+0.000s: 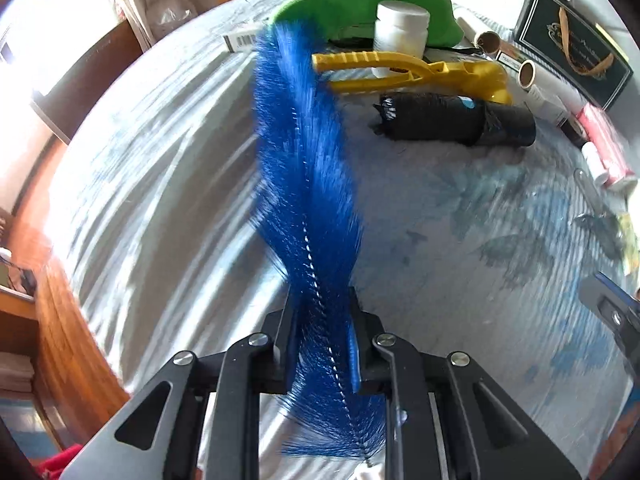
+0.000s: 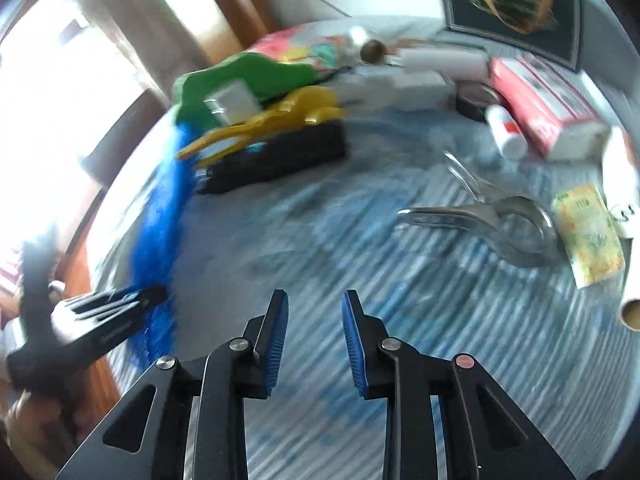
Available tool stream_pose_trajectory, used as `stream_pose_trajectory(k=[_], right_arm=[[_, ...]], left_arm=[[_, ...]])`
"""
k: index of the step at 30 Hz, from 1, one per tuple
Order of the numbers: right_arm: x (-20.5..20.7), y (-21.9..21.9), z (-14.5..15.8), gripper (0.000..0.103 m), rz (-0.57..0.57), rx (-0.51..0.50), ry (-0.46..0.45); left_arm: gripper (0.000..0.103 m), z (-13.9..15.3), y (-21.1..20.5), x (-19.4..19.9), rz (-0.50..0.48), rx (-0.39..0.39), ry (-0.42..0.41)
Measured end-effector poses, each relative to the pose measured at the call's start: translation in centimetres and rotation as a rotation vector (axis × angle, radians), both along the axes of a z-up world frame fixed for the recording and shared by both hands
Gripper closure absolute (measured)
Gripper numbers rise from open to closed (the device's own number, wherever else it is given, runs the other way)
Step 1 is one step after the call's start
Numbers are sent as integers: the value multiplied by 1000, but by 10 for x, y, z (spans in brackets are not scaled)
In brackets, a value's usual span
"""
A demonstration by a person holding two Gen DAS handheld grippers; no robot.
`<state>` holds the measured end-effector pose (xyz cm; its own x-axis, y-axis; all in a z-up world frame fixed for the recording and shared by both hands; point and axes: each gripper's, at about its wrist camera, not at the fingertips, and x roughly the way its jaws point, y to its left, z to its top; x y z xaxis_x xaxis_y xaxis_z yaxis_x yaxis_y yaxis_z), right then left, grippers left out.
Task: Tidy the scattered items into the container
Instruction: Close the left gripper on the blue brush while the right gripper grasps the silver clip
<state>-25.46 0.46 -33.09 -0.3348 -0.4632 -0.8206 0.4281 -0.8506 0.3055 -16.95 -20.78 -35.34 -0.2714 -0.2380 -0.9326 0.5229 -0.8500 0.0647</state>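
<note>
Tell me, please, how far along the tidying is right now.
Barely started. Nothing visibly sits in a container yet. In hand: the left claw grips the blue brush; the right claw is empty. Left on the sheet: yellow tongs, white jar, black roll, metal tongs, pink box.

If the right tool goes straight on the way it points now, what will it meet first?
Most likely the bare striped sheet. The right tool is empty and points down at open cloth; the black bundle and the metal tongs lie off to either side. Depth is unclear in this blurred view.
</note>
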Motion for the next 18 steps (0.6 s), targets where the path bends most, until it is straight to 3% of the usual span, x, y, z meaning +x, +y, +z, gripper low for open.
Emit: stream_pose_trajectory(k=[3, 5, 8, 10, 12, 14, 16, 18], right_arm=[[-18, 21, 11, 71, -176, 125, 115], [-38, 39, 5, 71, -269, 152, 99], [-56, 61, -9, 71, -364, 159, 70], [-62, 66, -20, 68, -342, 130, 32], [-64, 61, -21, 67, -298, 57, -4], [-57, 44, -22, 66, -218, 27, -49], [-40, 26, -22, 70, -116, -35, -111], [-19, 10, -20, 71, -14, -68, -147]], left_arm=[[84, 6, -7, -2, 4, 34, 26], [83, 7, -9, -9, -1, 50, 46], [69, 0, -9, -22, -2, 40, 37], [49, -8, -14, -26, 15, 61, 26], [42, -12, -17, -25, 38, 66, 50], [47, -12, -18, -29, 31, 59, 55], [76, -10, -17, -28, 18, 57, 59], [81, -8, -16, -24, -12, 71, 42]])
